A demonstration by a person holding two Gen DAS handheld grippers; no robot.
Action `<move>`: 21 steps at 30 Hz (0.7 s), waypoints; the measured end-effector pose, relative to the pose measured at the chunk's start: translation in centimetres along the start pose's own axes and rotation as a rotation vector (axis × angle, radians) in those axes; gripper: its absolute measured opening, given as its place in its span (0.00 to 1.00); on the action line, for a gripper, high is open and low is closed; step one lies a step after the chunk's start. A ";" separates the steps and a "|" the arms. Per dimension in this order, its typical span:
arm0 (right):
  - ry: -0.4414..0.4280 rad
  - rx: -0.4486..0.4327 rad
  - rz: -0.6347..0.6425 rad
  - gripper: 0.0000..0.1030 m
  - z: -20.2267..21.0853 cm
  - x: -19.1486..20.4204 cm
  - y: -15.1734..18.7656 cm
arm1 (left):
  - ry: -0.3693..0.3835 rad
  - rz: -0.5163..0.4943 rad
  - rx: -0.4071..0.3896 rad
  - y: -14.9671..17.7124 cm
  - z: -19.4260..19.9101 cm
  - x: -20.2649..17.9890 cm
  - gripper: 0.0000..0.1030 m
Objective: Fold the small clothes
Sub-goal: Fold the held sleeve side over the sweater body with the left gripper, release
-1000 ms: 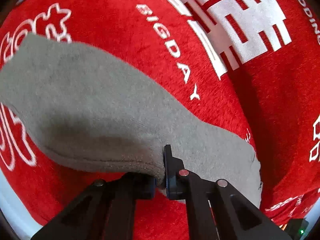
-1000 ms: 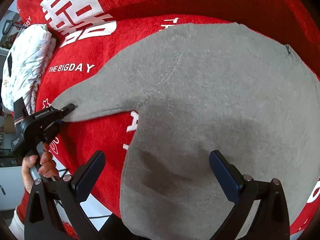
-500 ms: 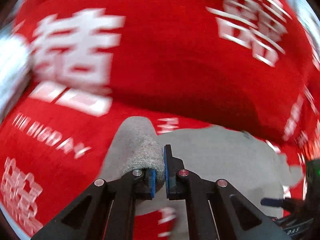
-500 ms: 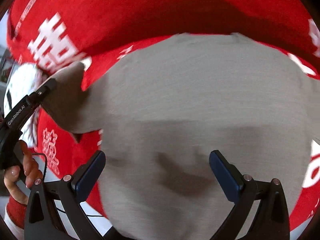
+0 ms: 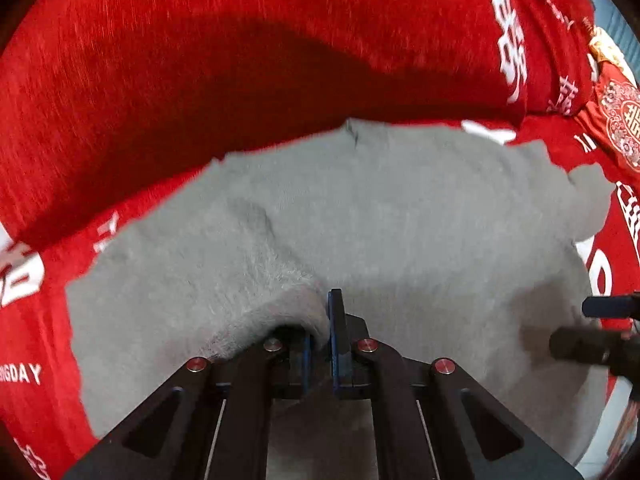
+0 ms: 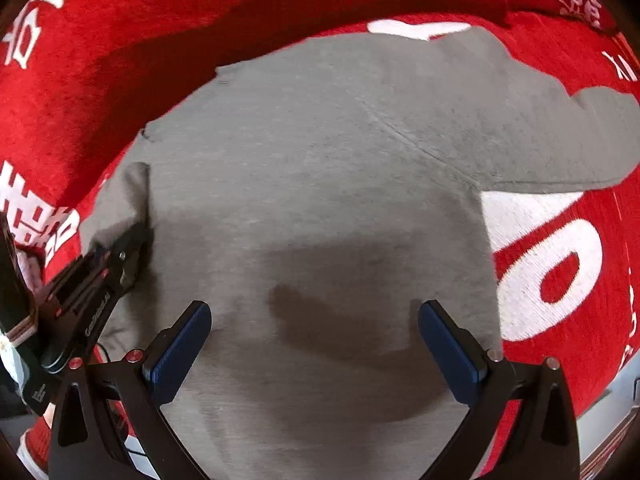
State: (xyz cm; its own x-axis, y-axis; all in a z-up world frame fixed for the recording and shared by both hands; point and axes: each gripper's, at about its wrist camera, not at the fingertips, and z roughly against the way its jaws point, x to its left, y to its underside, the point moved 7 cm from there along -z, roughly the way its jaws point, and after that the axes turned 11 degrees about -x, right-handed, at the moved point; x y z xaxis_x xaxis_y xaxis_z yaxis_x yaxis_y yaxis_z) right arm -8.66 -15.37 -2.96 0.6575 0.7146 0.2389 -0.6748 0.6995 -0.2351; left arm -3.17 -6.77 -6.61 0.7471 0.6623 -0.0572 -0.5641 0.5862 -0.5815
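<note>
On a red blanket (image 6: 560,128) printed with white lettering, a grey top (image 6: 320,160) lies spread flat, its right sleeve (image 6: 592,136) stretched out to the side and its left sleeve (image 5: 248,264) lifted and drawn in over the body of the garment. The left tongs (image 5: 320,340) are clamped on the end of that sleeve, fuzzy cloth bunched between the closed pads, while the right tongs (image 6: 316,348) hang with fingers wide apart above the lower middle of the top, holding nothing and casting a dark shadow on the cloth. The fold looks to be at its first stage: one sleeve coming across, the other not yet touched. The main risk, judging from the grip, is that only the very tip of the sleeve is pinched; a quick pull could slip it free and let it drop crooked across the chest. A second risk lies in the blanket (soft, plushy, likely to drag on the knit): if the sleeve is carried too far, the whole top may shift or wrinkle along the shoulder seam rather than crease there, since nothing is pinning the body down. Whether the open right tongs are touching the cloth or only hovering cannot be told, so they may offer no anchor at all.
</note>
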 end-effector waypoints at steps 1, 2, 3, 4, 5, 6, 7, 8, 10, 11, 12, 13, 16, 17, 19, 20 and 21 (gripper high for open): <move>0.001 -0.003 0.007 1.00 0.1 0.5 -0.1 | 0.005 0.012 0.018 0.4 0.2 0.2 0.08; 0.001 -0.008 0.021 1.00 0.1 0.9 -0.4 | 0.013 0.023 0.031 0.8 0.5 0.5 0.08; 0.000 -0.017 0.045 1.00 0.2 1.6 -0.8 | 0.020 0.035 0.034 1.2 0.9 1.0 0.08; -0.003 -0.030 0.083 1.00 0.4 2.6 -1.3 | 0.018 0.048 0.032 1.4 1.7 1.6 0.10; -0.008 -0.047 0.127 1.00 0.6 3.2 -1.3 | 0.004 0.061 0.027 1.6 2.5 2.4 0.35; -0.019 -0.068 0.194 1.00 0.8 5.2 -1.9 | -0.017 0.075 0.022 1.8 3.3 3.0 0.59; -0.027 -0.083 0.245 1.00 0.8 6.1 -2.2 | -0.052 0.103 0.006 2.0 4.4 4.5 0.90; -0.034 -0.096 0.300 1.00 0.9 7.7 -2.4 | -0.085 0.137 -0.031 2.4 6.0 5.9 0.92; -0.043 -0.122 0.442 1.00 0.5 11.5 -2.6 | -0.123 0.193 -0.026 3.5 7.8 8.3 0.92; -0.042 -0.132 0.504 1.00 0.3 13.1 -2.4 | -0.155 0.222 -0.019 4.1 8.4 9.7 0.92; -0.041 -0.142 0.575 1.00 -0.1 14.8 -2.2 | -0.195 0.266 -0.014 4.8 9.1 11.4 0.92; -0.037 -0.152 0.653 1.00 -0.5 16.6 -1.8 | -0.231 0.318 -0.005 5.8 9.6 13.3 0.92; 0.011 -0.181 0.878 1.00 -2.1 20.8 -0.6 | -0.273 0.447 0.056 8.6 9.8 17.4 0.92; 0.042 -0.193 0.968 1.00 -2.8 21.9 0.0 | -0.272 0.474 0.071 9.3 9.6 17.8 0.92; 0.085 -0.219 1.080 1.00 -3.3 22.8 1.0 | -0.263 0.509 0.090 10.7 9.5 18.8 0.92; 0.106 -0.234 1.132 1.00 -3.8 23.6 1.3 | -0.258 0.510 0.093 11.1 9.4 18.8 0.92; 0.125 -0.254 1.176 1.00 -4.3 24.5 1.4 | -0.255 0.509 0.092 11.3 9.2 18.7 0.92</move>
State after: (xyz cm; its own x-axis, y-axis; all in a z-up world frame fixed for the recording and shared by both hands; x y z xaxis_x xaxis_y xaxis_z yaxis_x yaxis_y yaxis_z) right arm 7.95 3.08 -1.51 -0.2768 0.9009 -0.3343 -0.8064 -0.4070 -0.4291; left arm 1.18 16.53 -6.77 0.2715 0.9564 -0.1076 -0.8673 0.1947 -0.4581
